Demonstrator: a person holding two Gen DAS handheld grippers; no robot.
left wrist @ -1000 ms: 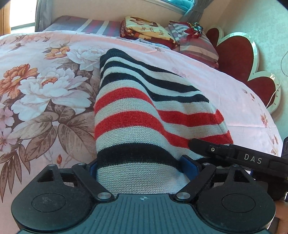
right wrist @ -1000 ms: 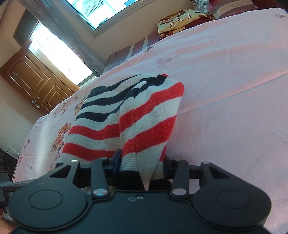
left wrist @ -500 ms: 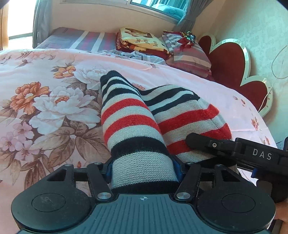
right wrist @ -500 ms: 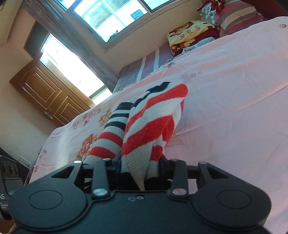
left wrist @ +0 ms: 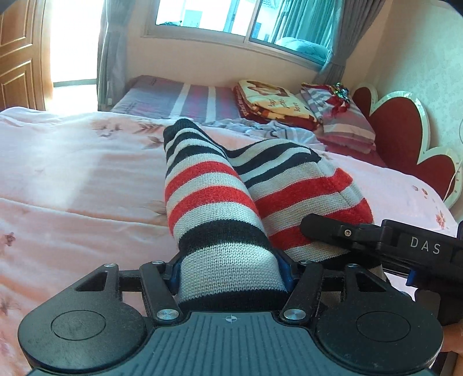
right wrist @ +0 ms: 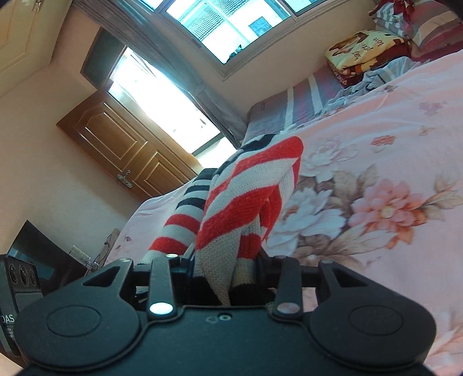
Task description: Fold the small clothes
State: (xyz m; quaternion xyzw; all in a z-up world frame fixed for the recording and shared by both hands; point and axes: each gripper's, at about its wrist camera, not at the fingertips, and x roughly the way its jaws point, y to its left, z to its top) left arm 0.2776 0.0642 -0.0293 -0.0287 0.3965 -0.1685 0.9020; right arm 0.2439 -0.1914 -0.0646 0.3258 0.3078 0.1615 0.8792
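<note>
A small knitted garment (left wrist: 220, 208) with red, white and black stripes hangs bunched between both grippers above the pink floral bedspread (left wrist: 72, 185). My left gripper (left wrist: 231, 274) is shut on one edge of it; its fingertips are hidden by the fabric. My right gripper (right wrist: 222, 269) is shut on another part of the garment (right wrist: 243, 202), and its black body shows at the right of the left wrist view (left wrist: 376, 237). The two grippers are close together.
Folded blankets and pillows (left wrist: 277, 101) lie at the head of the bed beside a red heart-shaped headboard (left wrist: 405, 136). A window (left wrist: 231, 17) and a wooden door (right wrist: 121, 150) stand beyond the bed. A dark speaker (right wrist: 20, 277) is at the left.
Both grippers have lifted and tilted upward with the garment, bunching it into a narrower hanging fold. More of the room and the window now shows.
</note>
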